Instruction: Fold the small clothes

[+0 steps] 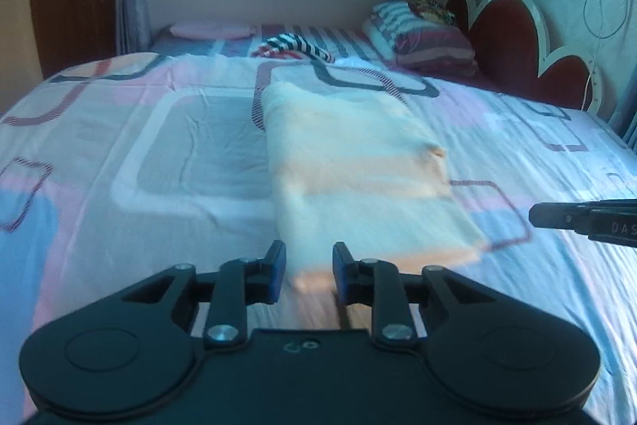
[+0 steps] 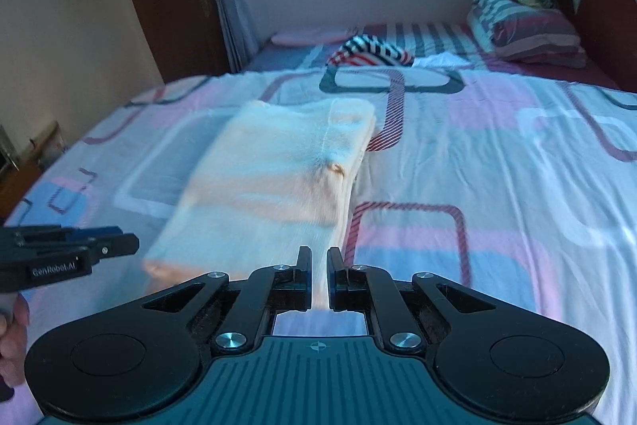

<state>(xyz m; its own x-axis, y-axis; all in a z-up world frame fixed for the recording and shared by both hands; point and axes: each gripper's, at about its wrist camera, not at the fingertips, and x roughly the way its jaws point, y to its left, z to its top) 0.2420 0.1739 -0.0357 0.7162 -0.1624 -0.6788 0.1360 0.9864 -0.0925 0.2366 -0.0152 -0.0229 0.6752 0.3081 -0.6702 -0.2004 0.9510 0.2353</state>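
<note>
The cream garment [image 1: 358, 162] is lying on the patterned bedsheet [image 1: 139, 146] as a long, narrow strip — its sides already folded in, one layered edge showing along its right side in the right wrist view [image 2: 278, 186]. Its near end is sitting just ahead of both sets of tongs. Judging by that shape, the lengthwise folds are finished and the crosswise fold is the step coming up.

The left tongs [image 1: 308, 275] are standing partly spread with nothing between the pads; the cloth is only showing through the gap. The right tongs [image 2: 318, 277] are pressed almost together and are gripping nothing. Both are hanging above the near hem, not touching it.

The next move is probably calling for each pair to spread, drop to a near corner, pinch all the layers at once and carry that end over to the far end — a shallow pinch risks lifting only the top layer.

Further out, a striped garment [image 1: 294, 47] is waiting near the far edge of the bed, with a striped pillow [image 1: 418, 31] by the headboard [image 1: 513, 27]. No basket or box is showing in either view.
</note>
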